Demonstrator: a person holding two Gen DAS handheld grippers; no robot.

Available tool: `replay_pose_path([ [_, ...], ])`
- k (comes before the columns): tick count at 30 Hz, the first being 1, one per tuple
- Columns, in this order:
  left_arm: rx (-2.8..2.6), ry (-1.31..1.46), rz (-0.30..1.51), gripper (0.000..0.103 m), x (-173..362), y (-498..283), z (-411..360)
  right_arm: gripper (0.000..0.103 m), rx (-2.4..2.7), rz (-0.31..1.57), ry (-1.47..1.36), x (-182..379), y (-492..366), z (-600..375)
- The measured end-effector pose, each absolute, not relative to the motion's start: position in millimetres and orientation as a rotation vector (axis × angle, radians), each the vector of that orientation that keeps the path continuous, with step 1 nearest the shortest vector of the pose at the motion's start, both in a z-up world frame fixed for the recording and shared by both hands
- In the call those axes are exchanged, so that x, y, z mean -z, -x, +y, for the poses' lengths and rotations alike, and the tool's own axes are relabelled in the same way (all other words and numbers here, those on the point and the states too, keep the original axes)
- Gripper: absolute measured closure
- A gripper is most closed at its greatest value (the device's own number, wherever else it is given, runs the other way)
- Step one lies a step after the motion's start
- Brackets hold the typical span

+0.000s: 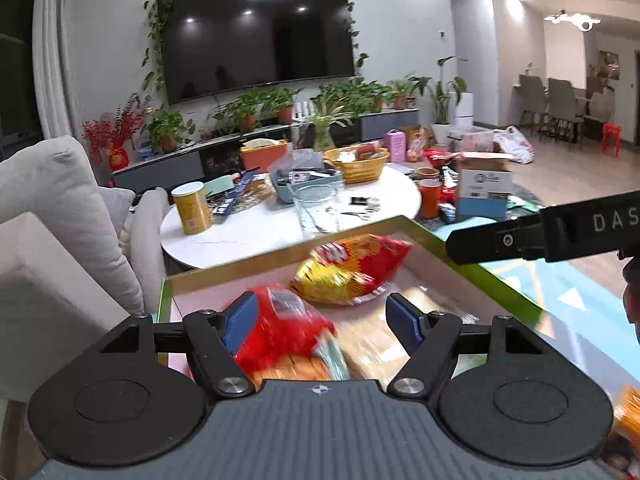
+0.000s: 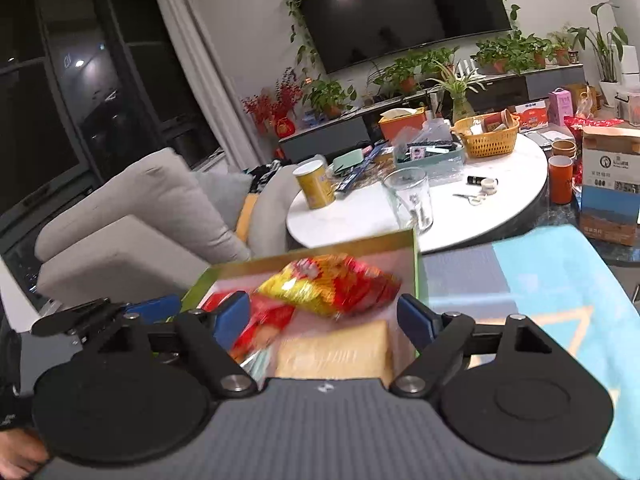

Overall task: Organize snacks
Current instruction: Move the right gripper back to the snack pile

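Both the left gripper [image 1: 322, 320] and the right gripper [image 2: 324, 318] hang spread wide and empty over the green-rimmed box [image 1: 460, 256], where a pale cracker pack [image 2: 336, 354] lies nearest, a red packet [image 1: 280, 328] left of it, and a red-and-yellow snack bag [image 1: 348, 272] farther back.

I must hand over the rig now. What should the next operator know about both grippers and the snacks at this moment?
Left gripper: open, holding nothing, above the near end of the green box.
Right gripper: open, holding nothing, over the same box.
In the box: red-yellow snack bag at the far end, red packet near left, pale cracker pack near right.
Done: at least these three snacks are in the box.
Left: the views are blurred, so check around the box for other snacks.
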State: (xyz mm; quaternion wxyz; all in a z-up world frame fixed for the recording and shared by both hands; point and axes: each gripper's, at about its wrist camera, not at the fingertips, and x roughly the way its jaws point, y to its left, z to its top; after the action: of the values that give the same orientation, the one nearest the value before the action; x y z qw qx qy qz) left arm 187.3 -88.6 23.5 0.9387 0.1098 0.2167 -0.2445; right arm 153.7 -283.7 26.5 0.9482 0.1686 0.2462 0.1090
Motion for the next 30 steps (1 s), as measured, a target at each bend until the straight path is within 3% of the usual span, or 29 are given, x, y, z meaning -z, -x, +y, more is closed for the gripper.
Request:
replay_pose_path([
  [14,0.474,-0.153,0.584,0.031,-0.1,-106.5,-52.3,0.051,-0.312,0.600,-0.318,-6.7,-63.9,-243.0],
  [30,0.414,-0.070,0.636,0.031,14.2,-78.0,-23.0,0.051,-0.288,0.727,-0.329,17.8,-43.9,-235.8],
])
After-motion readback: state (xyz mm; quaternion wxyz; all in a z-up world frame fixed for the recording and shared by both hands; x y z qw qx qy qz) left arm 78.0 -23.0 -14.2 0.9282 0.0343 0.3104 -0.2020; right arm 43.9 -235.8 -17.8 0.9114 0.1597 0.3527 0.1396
